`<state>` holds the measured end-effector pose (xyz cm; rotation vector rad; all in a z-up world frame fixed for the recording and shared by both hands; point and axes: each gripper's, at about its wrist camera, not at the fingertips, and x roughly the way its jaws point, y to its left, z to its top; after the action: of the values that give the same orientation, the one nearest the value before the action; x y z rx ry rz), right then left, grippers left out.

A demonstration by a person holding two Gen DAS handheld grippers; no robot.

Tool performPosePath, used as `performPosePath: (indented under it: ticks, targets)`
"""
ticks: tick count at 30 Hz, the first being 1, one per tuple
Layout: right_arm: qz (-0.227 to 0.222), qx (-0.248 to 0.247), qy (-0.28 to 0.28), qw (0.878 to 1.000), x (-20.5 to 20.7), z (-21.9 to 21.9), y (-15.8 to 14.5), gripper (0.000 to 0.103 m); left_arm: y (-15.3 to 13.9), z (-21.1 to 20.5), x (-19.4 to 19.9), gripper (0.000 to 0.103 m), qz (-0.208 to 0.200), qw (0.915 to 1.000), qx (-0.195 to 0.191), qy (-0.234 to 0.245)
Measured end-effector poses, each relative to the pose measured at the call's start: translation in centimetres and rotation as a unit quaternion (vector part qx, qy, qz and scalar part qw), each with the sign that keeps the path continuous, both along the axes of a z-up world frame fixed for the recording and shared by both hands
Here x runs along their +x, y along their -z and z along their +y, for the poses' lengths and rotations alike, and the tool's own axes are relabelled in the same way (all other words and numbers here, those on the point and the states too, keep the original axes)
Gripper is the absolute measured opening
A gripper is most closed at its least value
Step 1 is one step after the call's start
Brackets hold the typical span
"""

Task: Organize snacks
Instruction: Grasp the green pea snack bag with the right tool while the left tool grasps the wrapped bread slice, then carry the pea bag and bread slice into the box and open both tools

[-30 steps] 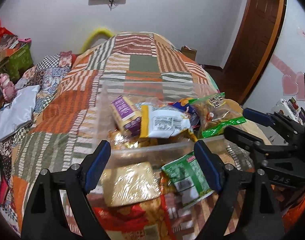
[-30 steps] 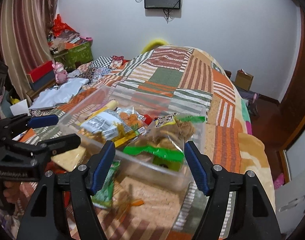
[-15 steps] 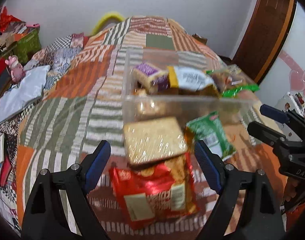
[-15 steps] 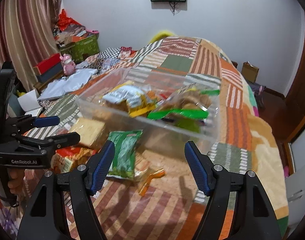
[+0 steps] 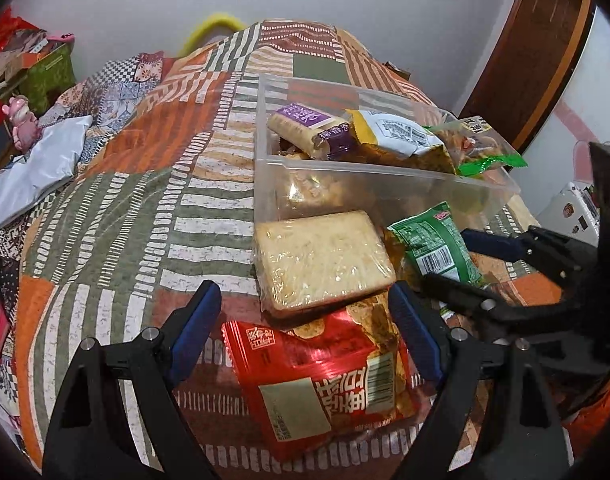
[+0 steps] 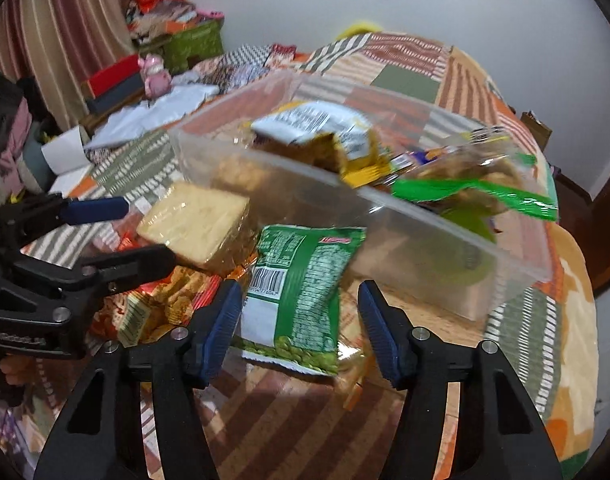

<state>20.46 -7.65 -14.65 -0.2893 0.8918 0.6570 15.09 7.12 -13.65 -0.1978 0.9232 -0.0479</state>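
The patchwork-quilted bed (image 5: 145,184) filled both views, and both claws had been brought down from over the clear plastic bin (image 5: 369,176) to the loose packets in front of it, so the next pick-ups looked under way. The bin, at upper right of the left view, was already seen holding a purple biscuit pack (image 5: 309,128), a white-and-yellow packet (image 5: 397,136) and a green-edged bag (image 5: 485,152). Below it, the wrapped cracker block (image 5: 321,260) was lying across the red snack bag (image 5: 325,380), both still outside. The left claw (image 5: 305,340) was held wide apart over the red bag, gripping nothing. The right claw (image 6: 299,332) was caught closing around the green packet (image 6: 301,288), pads not yet pressed on it.
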Motion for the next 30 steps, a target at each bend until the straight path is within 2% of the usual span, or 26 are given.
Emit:
performPosePath:
  ticks: [2,5,9,15,22,24,30]
  targets:
    - [-0.001,-0.008,-0.003,1.0,0.0,0.4,0.2,0.057,0.2,0.0,0.3,0.086,0.001,1.0,-0.004,0.001]
    - [-0.006,-0.016,-0.006,1.0,-0.1,0.5,0.2,0.043,0.3,-0.1,0.9,0.086,0.003,1.0,-0.007,0.002]
    - [-0.008,-0.006,-0.007,1.0,-0.3,-0.2,0.0,0.037,0.6,-0.6,1.9,0.086,0.002,1.0,-0.003,0.002]
    - [-0.005,0.025,0.015,1.0,-0.4,-2.4,-0.7,0.036,1.2,-1.3,3.4,0.087,0.02,0.9998,-0.007,0.003]
    - [-0.006,0.048,0.032,0.998,-0.4,-4.1,-1.5,0.036,1.7,-2.3,3.7,0.088,0.017,0.9995,0.027,0.0]
    - [-0.006,0.053,0.036,0.998,-0.5,-4.3,-1.7,0.036,1.6,-2.4,3.6,0.079,0.013,0.9991,0.04,-0.003]
    - [-0.013,0.063,0.041,0.997,-0.8,-4.9,-2.6,0.036,1.3,-1.7,2.7,0.078,0.01,0.9997,0.02,-0.008]
